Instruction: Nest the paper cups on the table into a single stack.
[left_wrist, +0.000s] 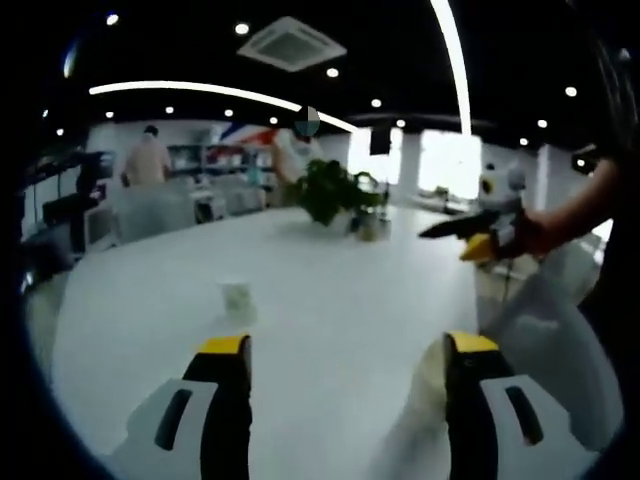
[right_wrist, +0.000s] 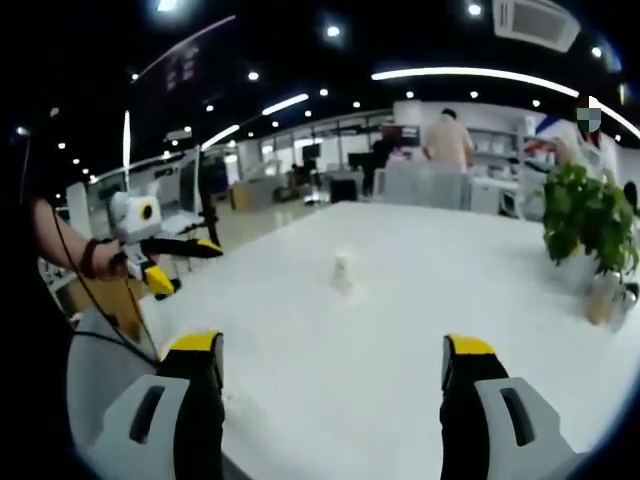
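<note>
Nearest in the left gripper view are the left gripper's (left_wrist: 345, 365) own two black jaws with yellow tips, rising from the bottom edge and standing wide apart with nothing between them. Just beyond the left jaw, a little past its tip, a small white paper cup (left_wrist: 237, 297) stands upright on the white table (left_wrist: 330, 290); whether it is one cup or several nested together is too blurred to tell. In the right gripper view the right gripper (right_wrist: 332, 360) likewise holds its jaws spread wide and empty over the near part of the table (right_wrist: 400, 330), and the cup (right_wrist: 343, 272) stands farther out near the middle of the tabletop, looking tall enough to be a short stack, though that cannot be made out. The other gripper comes into each view at the side: the right gripper (left_wrist: 470, 235) held in a hand (left_wrist: 530, 235) at the far right of the table, and the left gripper (right_wrist: 180, 260) held in a hand (right_wrist: 100, 258) at the left edge, both well apart from the cup. A leafy potted plant (left_wrist: 335, 192) sits at the far side of the table, to the right in the right gripper view (right_wrist: 585, 215). Farther back, two people (left_wrist: 148, 158) stand among desks in a bright office under ceiling lights (left_wrist: 200, 90).
</note>
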